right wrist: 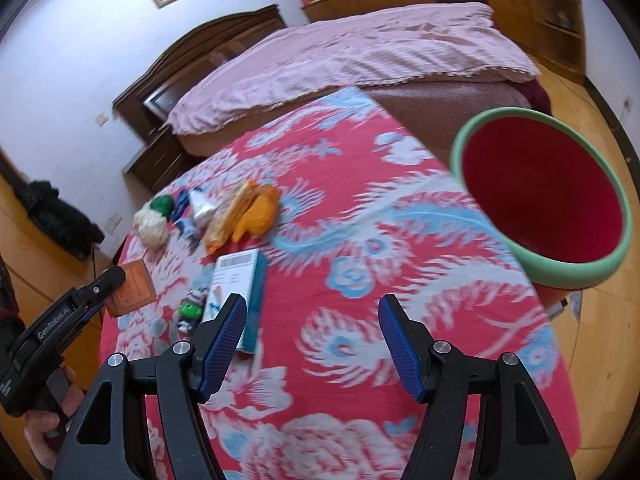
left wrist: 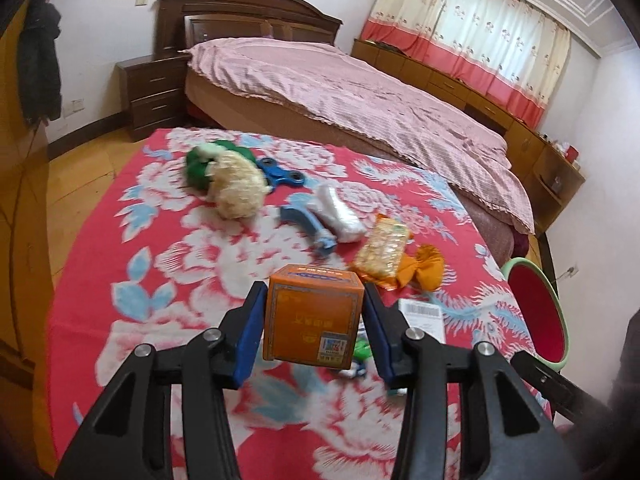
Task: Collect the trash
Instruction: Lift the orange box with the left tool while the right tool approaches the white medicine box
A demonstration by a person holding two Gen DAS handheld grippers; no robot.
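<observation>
My left gripper [left wrist: 314,316] is shut on an orange cardboard box [left wrist: 312,316] and holds it above the red floral cloth [left wrist: 160,280]; the box also shows in the right wrist view [right wrist: 132,292]. My right gripper [right wrist: 312,332] is open and empty over the cloth. A red bin with a green rim [right wrist: 544,196] stands at the cloth's right edge, also in the left wrist view [left wrist: 540,312]. On the cloth lie a yellow snack wrapper [left wrist: 382,252], an orange pouch [left wrist: 424,268], a white wrapper [left wrist: 340,212] and a teal-and-white box [right wrist: 240,292].
A green-and-cream plush [left wrist: 224,176], a blue fidget spinner [left wrist: 280,174], a blue handled tool [left wrist: 308,228] and a small green toy [right wrist: 190,310] also lie on the cloth. A bed with a pink cover [left wrist: 360,92] stands behind, with a nightstand [left wrist: 152,92] and a wooden floor [right wrist: 600,360].
</observation>
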